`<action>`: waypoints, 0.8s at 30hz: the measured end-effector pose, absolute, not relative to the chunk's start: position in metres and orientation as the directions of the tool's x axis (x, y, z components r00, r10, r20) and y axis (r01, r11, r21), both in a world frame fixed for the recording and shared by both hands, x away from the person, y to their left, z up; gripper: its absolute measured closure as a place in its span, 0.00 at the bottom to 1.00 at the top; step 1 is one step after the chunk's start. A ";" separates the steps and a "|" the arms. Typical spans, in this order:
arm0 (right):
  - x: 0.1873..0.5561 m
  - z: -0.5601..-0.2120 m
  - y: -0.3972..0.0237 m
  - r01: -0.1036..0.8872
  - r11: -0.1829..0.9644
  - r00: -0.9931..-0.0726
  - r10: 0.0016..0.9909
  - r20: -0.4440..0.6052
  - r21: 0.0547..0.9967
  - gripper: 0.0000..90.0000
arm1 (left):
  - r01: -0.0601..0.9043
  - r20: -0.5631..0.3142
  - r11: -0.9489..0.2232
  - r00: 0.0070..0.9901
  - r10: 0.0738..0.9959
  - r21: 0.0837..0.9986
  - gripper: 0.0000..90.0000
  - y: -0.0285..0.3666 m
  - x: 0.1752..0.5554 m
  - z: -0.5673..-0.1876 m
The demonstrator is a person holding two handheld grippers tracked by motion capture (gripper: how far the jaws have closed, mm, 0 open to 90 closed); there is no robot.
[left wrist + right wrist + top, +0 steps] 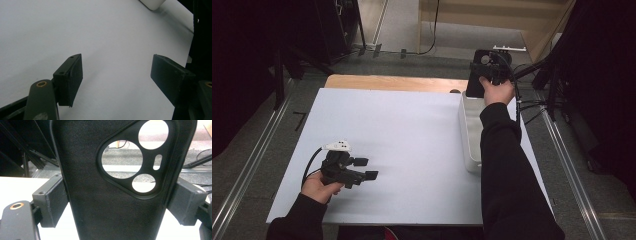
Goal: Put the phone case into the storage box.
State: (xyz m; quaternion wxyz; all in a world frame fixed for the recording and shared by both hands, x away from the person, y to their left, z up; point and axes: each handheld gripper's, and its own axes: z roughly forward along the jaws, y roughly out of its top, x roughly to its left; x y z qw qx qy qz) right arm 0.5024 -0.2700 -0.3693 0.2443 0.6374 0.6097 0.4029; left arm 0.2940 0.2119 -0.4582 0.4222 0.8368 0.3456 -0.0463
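A black phone case (pixel 475 80) with round camera cut-outs is held upright at the far right, over the far end of a white bin (pixel 468 135). My right gripper (pixel 492 72) is shut on it. In the right gripper view the case (pixel 87 182) stands between the two pads, which press on its long edges, with the right gripper (pixel 120 203) clamped across its width. My left gripper (pixel 368 168) rests low over the white table top (pixel 402 125) near the front left. Its jaws stand open with nothing between them, as the left gripper (pixel 116 75) also appears from its own camera.
The long white bin lies along the table's right side; its corner (pixel 152 3) appears in the left gripper view. A strip of bare wood (pixel 392 82) runs along the table's far edge. Dark stands and cables (pixel 537 105) crowd the floor to the right.
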 end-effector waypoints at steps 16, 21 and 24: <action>0.502 -0.393 -0.264 0.617 -0.122 -0.072 0.975 0.210 0.777 0.13 | 0.615 -0.368 -0.401 0.758 0.539 0.679 0.28 0.213 0.294 -0.458; 0.500 -0.397 -0.267 0.619 -0.126 -0.071 0.974 0.215 0.775 0.13 | 0.616 -0.369 -0.404 0.758 0.538 0.676 0.28 0.213 0.294 -0.459; 0.499 -0.400 -0.267 0.621 -0.128 -0.064 0.975 0.212 0.773 0.13 | 0.614 -0.368 -0.405 0.759 0.537 0.677 0.28 0.213 0.294 -0.459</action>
